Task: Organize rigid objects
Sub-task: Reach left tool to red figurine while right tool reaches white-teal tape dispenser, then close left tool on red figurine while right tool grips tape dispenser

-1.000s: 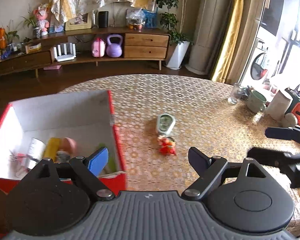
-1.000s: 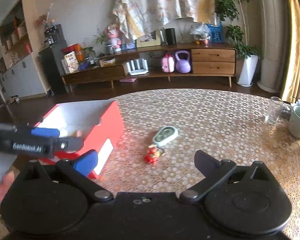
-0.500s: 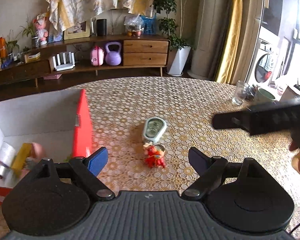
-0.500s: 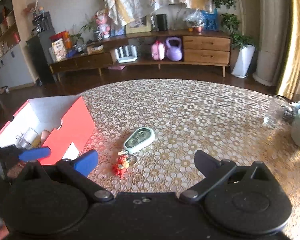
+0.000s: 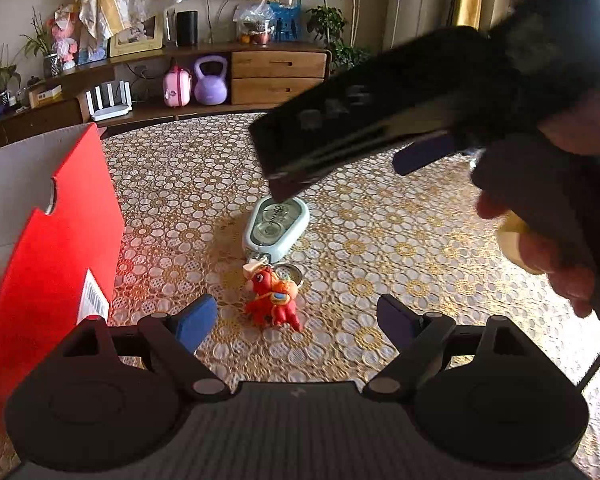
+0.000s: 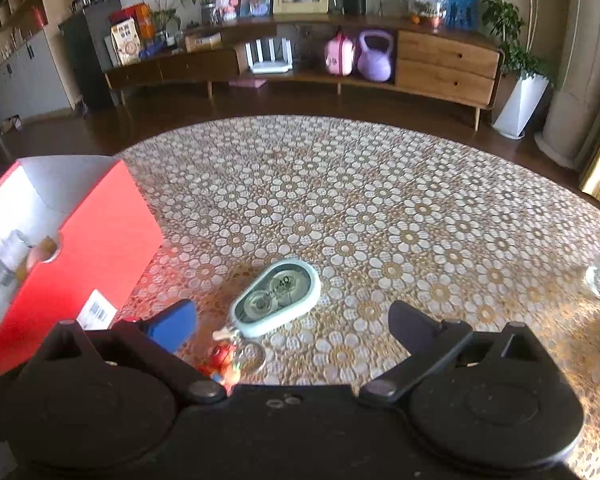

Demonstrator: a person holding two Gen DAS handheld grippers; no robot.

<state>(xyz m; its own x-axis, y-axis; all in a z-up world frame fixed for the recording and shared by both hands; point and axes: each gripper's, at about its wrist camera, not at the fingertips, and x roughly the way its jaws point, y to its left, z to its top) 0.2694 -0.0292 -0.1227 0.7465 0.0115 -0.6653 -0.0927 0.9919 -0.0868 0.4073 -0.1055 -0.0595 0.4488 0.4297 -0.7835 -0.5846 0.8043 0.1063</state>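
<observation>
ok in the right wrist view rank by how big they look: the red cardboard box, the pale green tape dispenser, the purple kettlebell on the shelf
1. red cardboard box, largest
2. pale green tape dispenser
3. purple kettlebell, smallest, though it stands far from the camera

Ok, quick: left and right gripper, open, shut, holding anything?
Left gripper: open, holding nothing.
Right gripper: open, holding nothing.

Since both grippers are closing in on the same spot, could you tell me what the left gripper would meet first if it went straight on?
Probably the red toy keychain: it lies between the open left gripper fingers, nearest. The mint case lies beyond.
</observation>
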